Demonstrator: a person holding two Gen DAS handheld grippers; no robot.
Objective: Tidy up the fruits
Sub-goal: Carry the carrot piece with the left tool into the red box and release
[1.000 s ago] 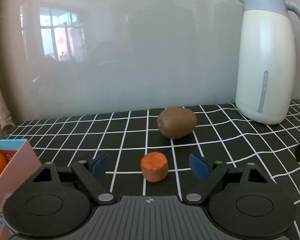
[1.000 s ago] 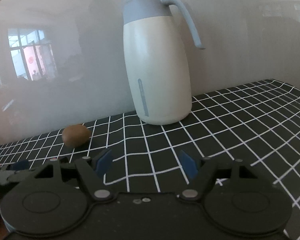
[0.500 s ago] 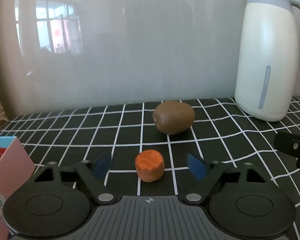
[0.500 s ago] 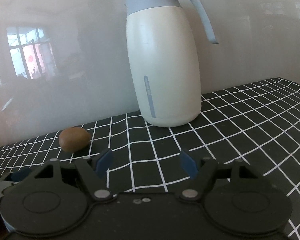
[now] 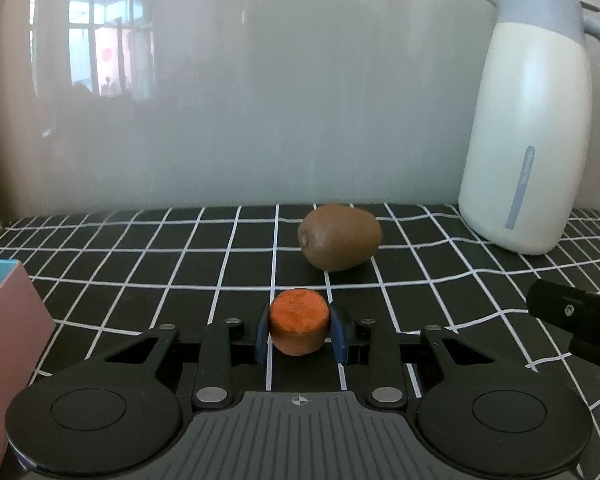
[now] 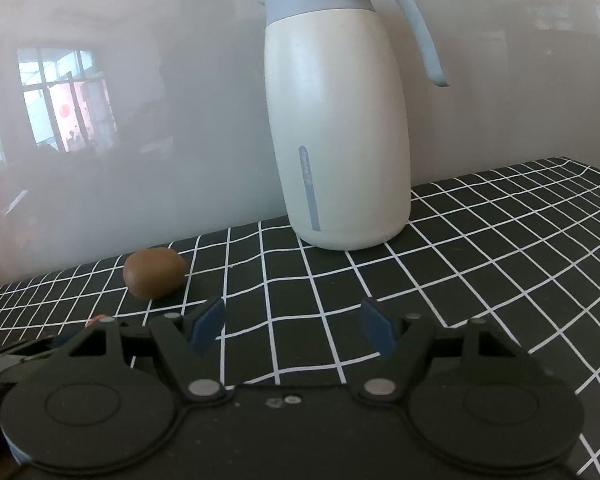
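My left gripper [image 5: 299, 331] is shut on an orange carrot chunk [image 5: 299, 319], its blue pads pressing both sides, low over the black checked tablecloth [image 5: 140, 264]. A brown kiwi [image 5: 339, 237] lies just beyond the chunk; it also shows in the right wrist view [image 6: 155, 272] at the left. My right gripper [image 6: 293, 326] is open and empty above the cloth, with the kiwi ahead to its left. The right gripper's body shows at the right edge of the left wrist view [image 5: 576, 316].
A tall cream jug with a grey lid [image 5: 532, 128] stands at the back right, also in the right wrist view [image 6: 336, 120]. A pink box [image 5: 4, 344] with red contents sits at the left. A glossy wall [image 5: 260, 100] backs the table.
My left gripper has closed its jaws onto the carrot chunk, which stood loose between open fingers before. The right gripper has moved a little closer to the jug.
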